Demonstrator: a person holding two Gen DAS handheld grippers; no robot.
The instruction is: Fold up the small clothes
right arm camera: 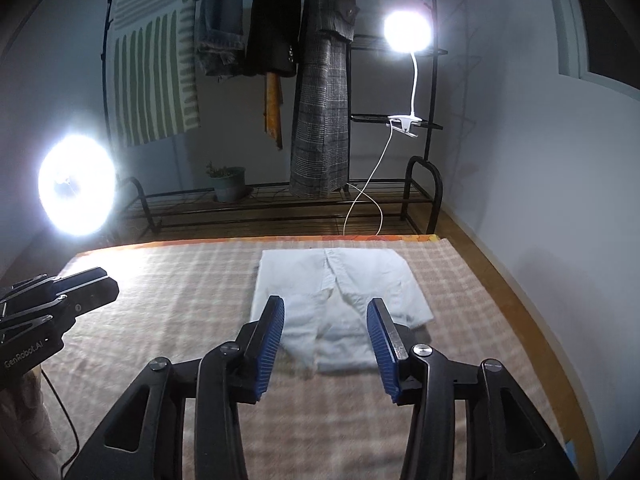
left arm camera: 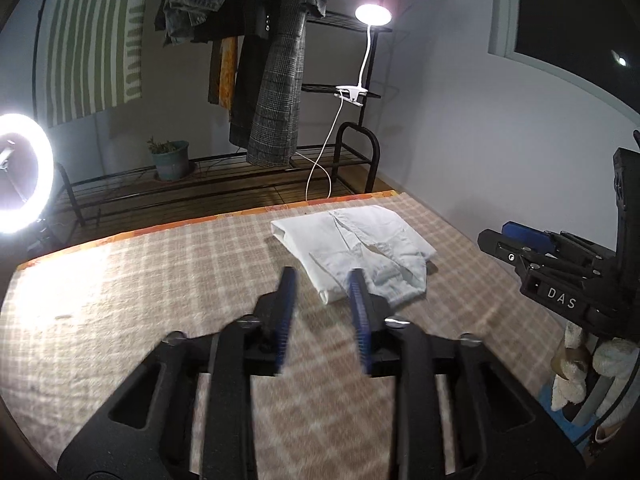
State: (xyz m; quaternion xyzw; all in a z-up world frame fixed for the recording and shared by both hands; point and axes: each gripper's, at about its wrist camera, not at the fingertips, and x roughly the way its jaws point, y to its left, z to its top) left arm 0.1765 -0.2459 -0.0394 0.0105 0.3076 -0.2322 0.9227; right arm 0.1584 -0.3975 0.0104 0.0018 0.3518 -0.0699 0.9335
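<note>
Left wrist view: left gripper has its jaws apart with nothing between them, held over the checked blanket, its right finger overlapping the near corner of the folded white garment, contact unclear. Right wrist view: right gripper is also spread wide and holds nothing, with the white garment lying flat and folded near the blanket's far edge, straight ahead between the blue pads. Left gripper shows at the left edge, well apart from the cloth; ring light and clip lamp glow behind by the clothes rack.
</note>
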